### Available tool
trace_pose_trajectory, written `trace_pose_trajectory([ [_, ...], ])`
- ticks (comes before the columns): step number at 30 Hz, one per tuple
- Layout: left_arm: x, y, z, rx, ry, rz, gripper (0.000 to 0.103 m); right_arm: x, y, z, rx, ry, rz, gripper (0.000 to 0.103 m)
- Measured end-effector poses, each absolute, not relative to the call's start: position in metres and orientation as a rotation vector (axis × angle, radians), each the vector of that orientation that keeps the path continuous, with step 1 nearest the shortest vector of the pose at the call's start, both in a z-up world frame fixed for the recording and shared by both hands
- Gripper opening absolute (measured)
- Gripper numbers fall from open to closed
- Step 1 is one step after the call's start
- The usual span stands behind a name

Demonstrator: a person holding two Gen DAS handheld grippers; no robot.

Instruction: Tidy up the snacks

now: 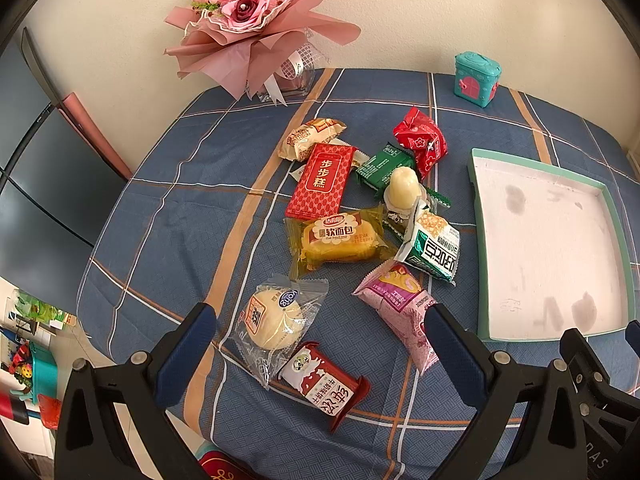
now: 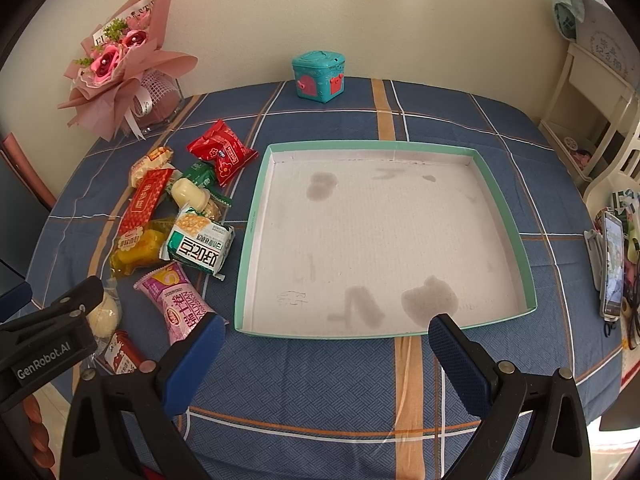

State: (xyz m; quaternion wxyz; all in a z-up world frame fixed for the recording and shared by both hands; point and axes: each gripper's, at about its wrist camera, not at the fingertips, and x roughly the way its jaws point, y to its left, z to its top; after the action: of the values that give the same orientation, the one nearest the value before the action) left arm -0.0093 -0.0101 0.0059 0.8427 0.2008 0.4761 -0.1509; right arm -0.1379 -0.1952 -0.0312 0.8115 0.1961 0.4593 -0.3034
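Note:
Several wrapped snacks lie in a heap on the blue plaid tablecloth: a round bun in clear wrap, a red milk-candy pack, a pink pack, a yellow soft-bread pack, a red box and a green-white pack. My left gripper is open, hovering over the bun and the candy pack. The teal-rimmed tray holds no snacks; it also shows in the left wrist view. My right gripper is open above the tray's near edge. The heap lies left of the tray.
A pink flower bouquet stands at the back left by the wall. A teal toy box sits at the table's far edge. A phone on a stand is at the right edge, with a white chair beyond.

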Motion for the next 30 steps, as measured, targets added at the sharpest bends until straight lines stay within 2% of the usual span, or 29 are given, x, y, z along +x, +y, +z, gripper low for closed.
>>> trace_pose_trajectory([
  [18, -0.01, -0.008, 0.007, 0.43, 0.97, -0.318, 0.103, -0.136, -0.193, -0.033, 0.418, 0.985, -0.643, 0.103],
  [26, 0.004, 0.016, 0.016, 0.283, 0.939, -0.295, 0.103, -0.123, -0.187, -0.033, 0.435, 0.99, -0.588, 0.103],
  [30, 0.011, 0.026, 0.003, 0.272, 0.964, -0.276, 0.103, -0.105, -0.179, -0.041, 0.448, 1.022, -0.518, 0.103],
])
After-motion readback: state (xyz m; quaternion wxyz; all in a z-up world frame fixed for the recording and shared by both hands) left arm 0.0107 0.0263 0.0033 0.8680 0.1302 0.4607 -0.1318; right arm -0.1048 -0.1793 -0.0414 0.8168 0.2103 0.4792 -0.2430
